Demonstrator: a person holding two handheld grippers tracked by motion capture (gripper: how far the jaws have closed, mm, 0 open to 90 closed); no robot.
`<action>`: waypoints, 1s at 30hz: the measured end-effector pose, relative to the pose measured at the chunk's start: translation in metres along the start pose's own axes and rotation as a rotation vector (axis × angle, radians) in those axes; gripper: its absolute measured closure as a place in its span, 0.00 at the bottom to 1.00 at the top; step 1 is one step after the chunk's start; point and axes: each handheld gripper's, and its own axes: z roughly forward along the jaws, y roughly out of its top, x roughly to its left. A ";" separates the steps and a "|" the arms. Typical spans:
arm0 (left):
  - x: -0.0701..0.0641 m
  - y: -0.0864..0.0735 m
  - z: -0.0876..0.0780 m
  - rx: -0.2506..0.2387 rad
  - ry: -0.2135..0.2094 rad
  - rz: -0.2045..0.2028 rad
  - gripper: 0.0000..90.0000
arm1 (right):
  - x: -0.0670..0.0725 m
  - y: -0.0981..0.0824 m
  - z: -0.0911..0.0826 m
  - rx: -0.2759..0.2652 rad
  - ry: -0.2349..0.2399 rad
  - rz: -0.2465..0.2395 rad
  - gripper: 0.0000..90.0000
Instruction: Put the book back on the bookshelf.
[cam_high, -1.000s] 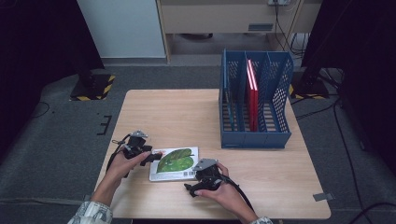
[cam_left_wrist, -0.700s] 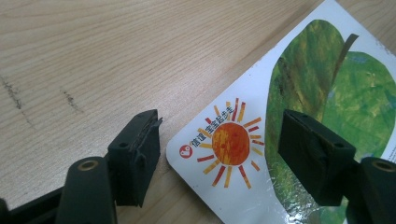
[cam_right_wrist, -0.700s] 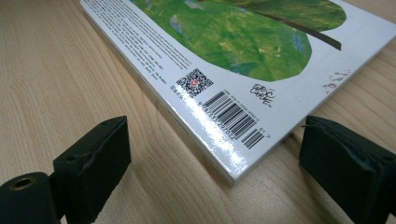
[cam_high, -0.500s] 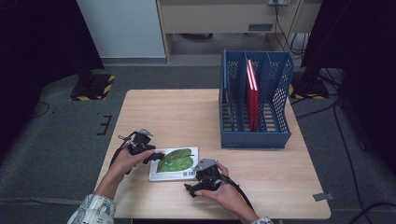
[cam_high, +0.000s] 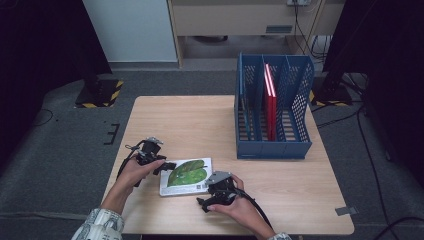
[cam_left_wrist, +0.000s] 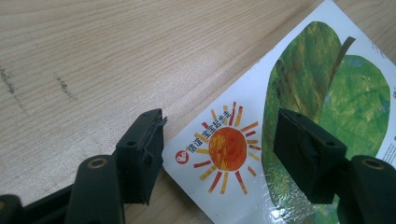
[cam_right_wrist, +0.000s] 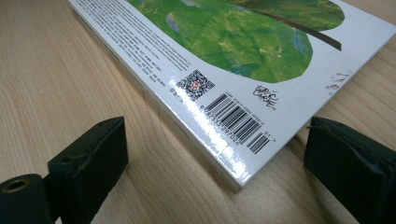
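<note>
You have a thin white glossy picture book with a big green leaf on its cover lying flat, back cover up, on the near part of the table. An orange sun is printed at its left corner, and a barcode and QR code at the near right corner.

Book: beyond my left tongs, its far end runs off the picture's top and right edges.
Book's near corner: hidden under my left tongs' right pad.
Back-cover small print: ahead of my right tongs, too blurred to read.
Right tongs: both arms cut off by the bottom edge.
</note>
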 end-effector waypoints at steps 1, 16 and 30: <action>0.000 0.000 0.000 0.000 0.000 0.000 0.37 | 0.000 0.000 0.000 0.000 -0.001 -0.002 0.07; -0.006 0.005 -0.005 -0.022 -0.029 -0.007 0.37 | 0.001 0.007 0.003 -0.027 -0.075 -0.024 0.05; -0.009 0.010 -0.009 -0.037 -0.048 -0.009 0.37 | 0.005 0.011 0.005 -0.027 -0.117 -0.071 0.03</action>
